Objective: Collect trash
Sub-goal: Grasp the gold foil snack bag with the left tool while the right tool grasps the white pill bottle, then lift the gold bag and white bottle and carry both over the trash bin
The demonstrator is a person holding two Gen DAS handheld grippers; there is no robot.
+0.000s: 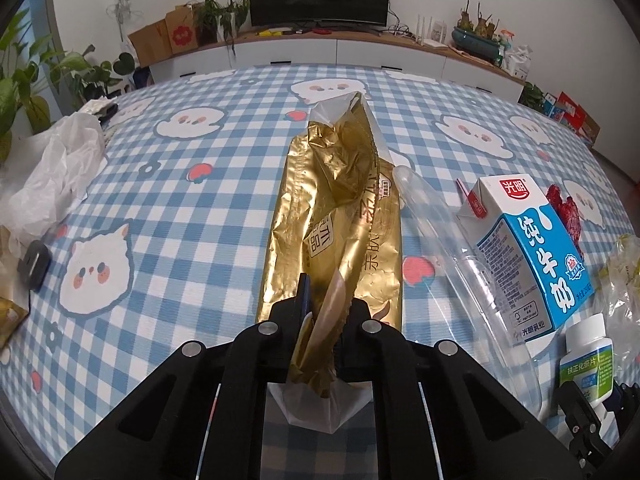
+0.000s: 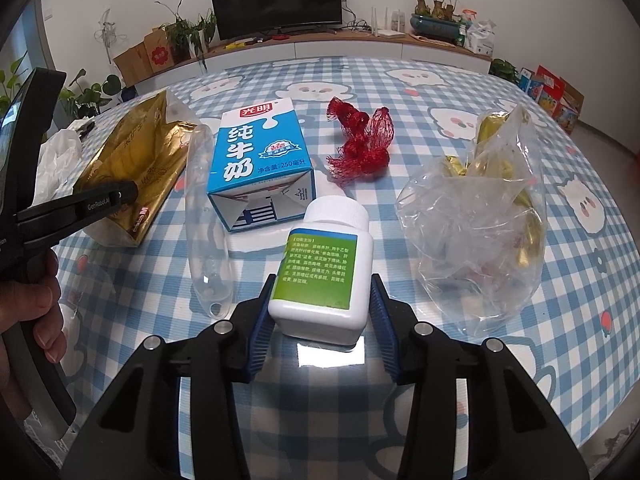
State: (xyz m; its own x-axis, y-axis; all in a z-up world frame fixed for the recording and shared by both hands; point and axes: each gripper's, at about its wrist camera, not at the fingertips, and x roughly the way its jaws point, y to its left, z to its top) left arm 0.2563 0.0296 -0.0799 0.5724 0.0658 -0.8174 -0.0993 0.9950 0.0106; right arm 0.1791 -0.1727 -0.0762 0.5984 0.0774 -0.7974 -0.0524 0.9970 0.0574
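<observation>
My left gripper (image 1: 326,312) is shut on the near end of a crumpled gold foil bag (image 1: 340,216), which stretches away over the checked tablecloth. The bag also shows in the right wrist view (image 2: 128,168), with the left gripper (image 2: 124,196) clamped on it. My right gripper (image 2: 320,312) is shut on a white pill bottle (image 2: 324,272) with a green label, held lying forward. The bottle shows in the left wrist view (image 1: 586,364) at the lower right.
A blue milk carton (image 2: 260,160), a clear plastic sleeve (image 2: 206,220), red mesh netting (image 2: 360,144) and a clear bag with gold wrappers (image 2: 480,220) lie on the table (image 2: 440,80). A white plastic bag (image 1: 52,172) lies at the left edge.
</observation>
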